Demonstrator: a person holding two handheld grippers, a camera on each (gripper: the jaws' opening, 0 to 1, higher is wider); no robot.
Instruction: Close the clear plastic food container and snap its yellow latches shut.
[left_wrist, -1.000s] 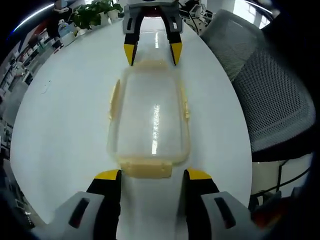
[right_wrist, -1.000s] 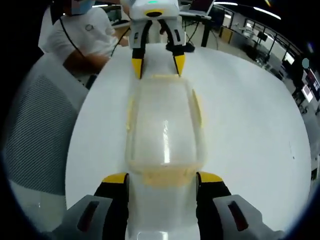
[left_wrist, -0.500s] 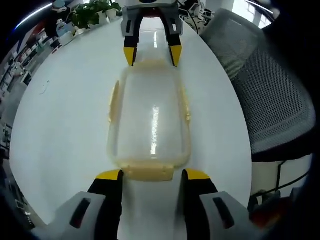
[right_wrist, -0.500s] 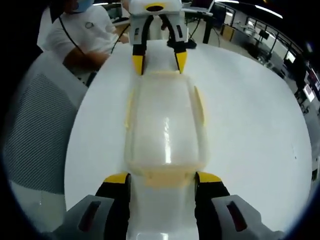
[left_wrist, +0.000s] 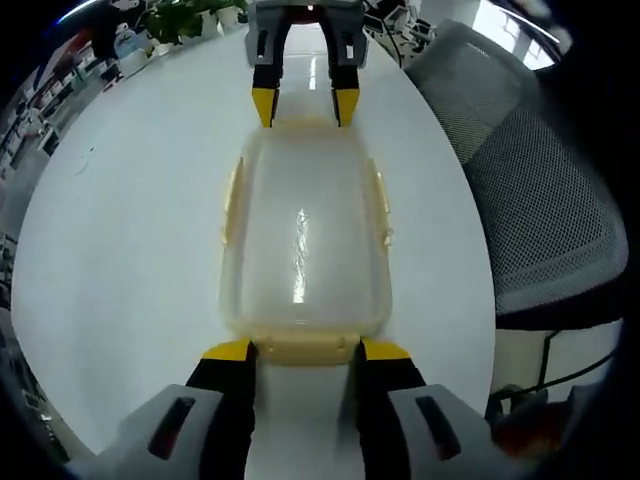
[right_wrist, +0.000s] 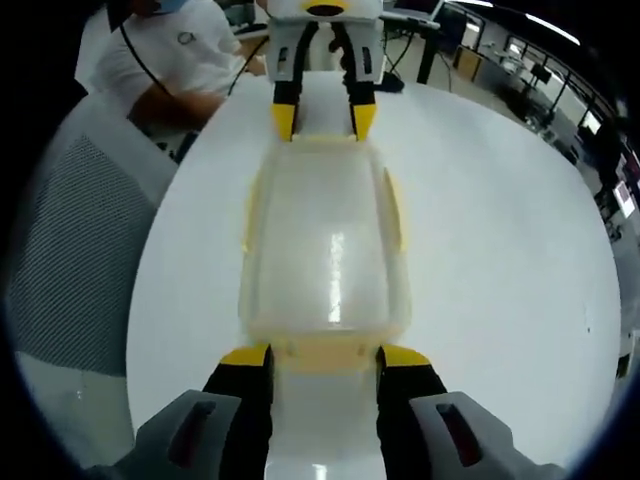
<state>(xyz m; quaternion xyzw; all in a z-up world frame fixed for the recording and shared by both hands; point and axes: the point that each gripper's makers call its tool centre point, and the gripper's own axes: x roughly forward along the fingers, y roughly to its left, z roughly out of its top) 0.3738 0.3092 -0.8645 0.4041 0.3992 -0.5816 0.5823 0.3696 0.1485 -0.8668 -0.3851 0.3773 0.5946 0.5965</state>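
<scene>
The clear plastic container (left_wrist: 300, 225) lies lengthwise on the white table (left_wrist: 110, 260) with its lid resting on top. Pale yellow latches show on its long sides (left_wrist: 381, 205) and on the near end (left_wrist: 305, 348). My left gripper (left_wrist: 305, 352) is open, its yellow tips flanking that near end latch closely. My right gripper (left_wrist: 305, 105) stands open at the far end. In the right gripper view the container (right_wrist: 328, 250) runs away from my right gripper (right_wrist: 325, 358), whose tips flank the near end latch (right_wrist: 325, 352); the left gripper (right_wrist: 323, 122) is opposite.
A grey mesh office chair (left_wrist: 545, 190) stands beside the table, also seen as the chair (right_wrist: 70, 250) in the right gripper view. A person in a white shirt (right_wrist: 165, 60) sits past the table's far edge. Potted plants (left_wrist: 190, 15) stand at the back.
Both grippers have moved in toward the container's two ends. Each pair of jaws has narrowed a little around its end latch. The container has stayed put.
</scene>
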